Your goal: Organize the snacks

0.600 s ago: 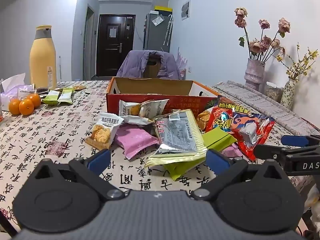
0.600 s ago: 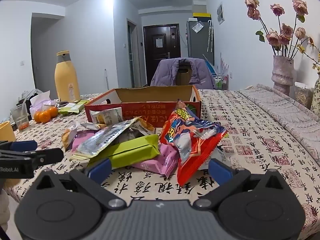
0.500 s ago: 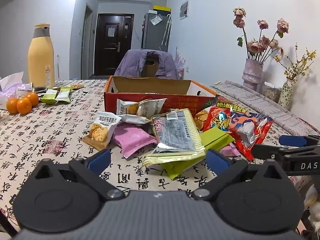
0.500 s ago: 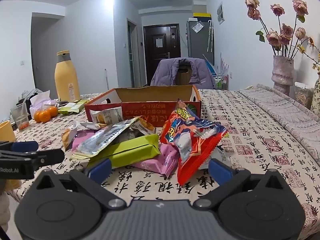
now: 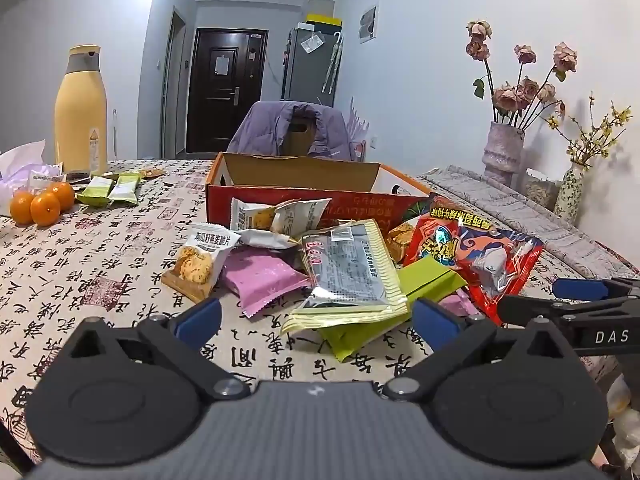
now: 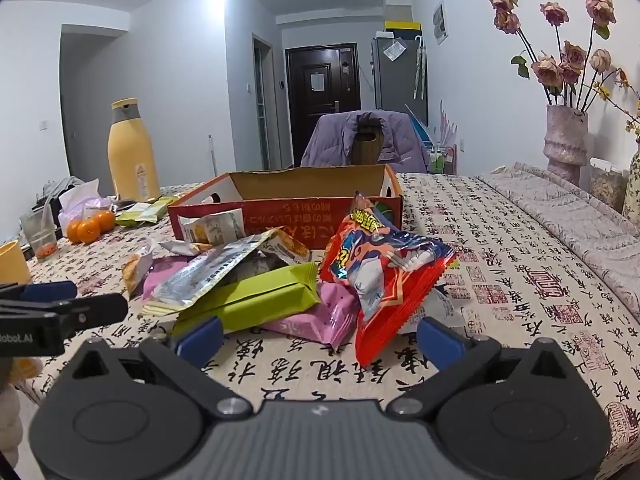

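Observation:
A heap of snack packets lies in front of an open red cardboard box (image 5: 296, 202) (image 6: 280, 216). In the left wrist view I make out a silver-and-yellow packet (image 5: 348, 272), a pink packet (image 5: 260, 280), a biscuit packet (image 5: 200, 256), a green bar (image 5: 424, 280) and a red bag (image 5: 476, 248). My left gripper (image 5: 316, 318) stands open just short of the heap, nothing between its blue pads. My right gripper (image 6: 318, 336) is open too, close before the red bag (image 6: 380, 268), green bar (image 6: 248, 300) and pink packet (image 6: 316, 316).
On the patterned tablecloth at the left are several oranges (image 5: 40, 204), green packets (image 5: 112, 192), a tall yellow bottle (image 5: 82, 112) and tissue. A chair draped with a purple jacket (image 5: 296, 128) stands behind the box. Vases of dried flowers (image 5: 504, 152) line the right wall.
The left wrist view has shifted a little, so the scene sits slightly further left and higher. The right gripper has stayed put. Both remain open.

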### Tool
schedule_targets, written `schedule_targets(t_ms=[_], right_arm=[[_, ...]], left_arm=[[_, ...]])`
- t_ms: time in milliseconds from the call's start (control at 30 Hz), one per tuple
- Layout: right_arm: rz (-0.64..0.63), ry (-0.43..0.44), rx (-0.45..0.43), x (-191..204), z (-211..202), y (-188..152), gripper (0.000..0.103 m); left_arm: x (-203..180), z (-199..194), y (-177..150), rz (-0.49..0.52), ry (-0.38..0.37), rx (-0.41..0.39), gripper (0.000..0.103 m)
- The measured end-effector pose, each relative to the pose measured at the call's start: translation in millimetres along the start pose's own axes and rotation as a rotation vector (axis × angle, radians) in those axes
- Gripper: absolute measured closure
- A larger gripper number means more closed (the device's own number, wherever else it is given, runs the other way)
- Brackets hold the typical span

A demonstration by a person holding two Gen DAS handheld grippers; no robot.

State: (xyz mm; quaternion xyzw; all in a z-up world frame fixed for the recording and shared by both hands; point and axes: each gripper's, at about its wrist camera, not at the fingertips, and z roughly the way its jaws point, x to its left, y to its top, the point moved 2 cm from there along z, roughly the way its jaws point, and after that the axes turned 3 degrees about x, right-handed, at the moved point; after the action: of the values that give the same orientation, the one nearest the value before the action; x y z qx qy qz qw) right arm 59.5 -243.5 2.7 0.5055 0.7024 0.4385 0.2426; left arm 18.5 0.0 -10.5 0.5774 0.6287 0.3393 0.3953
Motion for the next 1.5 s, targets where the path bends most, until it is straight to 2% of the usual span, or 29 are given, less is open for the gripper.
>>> schedule_targets(t_ms=[1500], right_arm=[[-0.002, 0.003, 0.001, 0.9, -2.3, -0.3, 0.0]], left_arm=[[1.2, -4.4, -2.6, -0.005, -0.012, 0.001, 0.0]])
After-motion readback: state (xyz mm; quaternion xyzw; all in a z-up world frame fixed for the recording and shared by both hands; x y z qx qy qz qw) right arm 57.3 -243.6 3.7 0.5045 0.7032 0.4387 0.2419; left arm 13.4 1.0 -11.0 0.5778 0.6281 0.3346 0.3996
